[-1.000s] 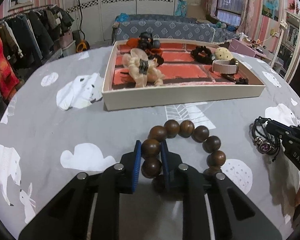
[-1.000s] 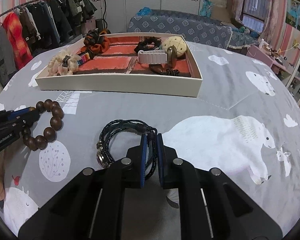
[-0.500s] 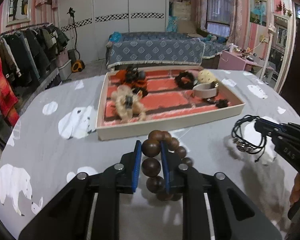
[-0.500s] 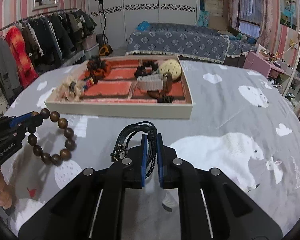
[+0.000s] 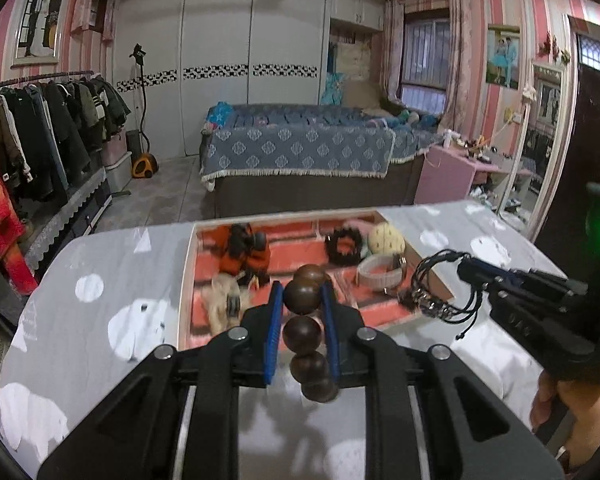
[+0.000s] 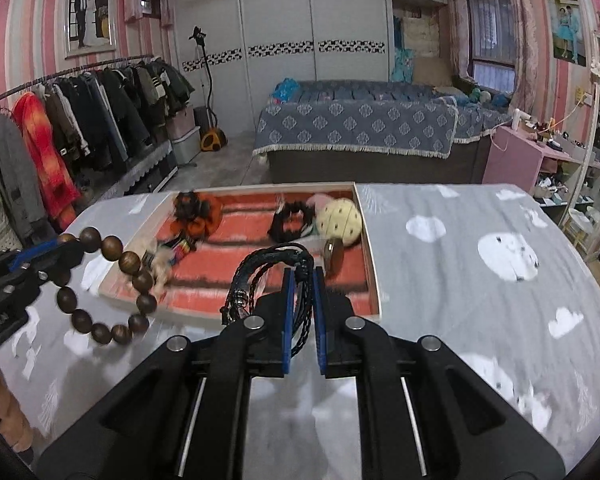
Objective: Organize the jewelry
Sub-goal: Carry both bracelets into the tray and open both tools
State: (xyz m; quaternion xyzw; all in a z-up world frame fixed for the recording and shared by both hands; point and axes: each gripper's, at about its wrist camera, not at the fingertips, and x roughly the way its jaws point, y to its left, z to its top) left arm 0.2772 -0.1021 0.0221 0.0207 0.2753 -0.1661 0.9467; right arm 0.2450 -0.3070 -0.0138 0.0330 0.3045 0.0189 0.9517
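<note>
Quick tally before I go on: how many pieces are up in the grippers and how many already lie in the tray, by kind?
Held bracelets: 2, the wooden bead bracelet in the left gripper and the black braided cord bracelet in the right gripper
Scrunchies in the tray: 3, orange, black, cream
White band: 1
Yellow dotted piece: 1
Total: 7

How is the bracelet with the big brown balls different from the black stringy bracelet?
The brown wooden bead bracelet is a ring of big round beads; the black braided cord bracelet is several thin cords with a small metal piece. The bead bracelet hangs from the left claw, the cord bracelet from the right claw. In the right wrist view the bead ring looks wider. Both are pinched in shut claws and held up in front of the cream tray.
</note>
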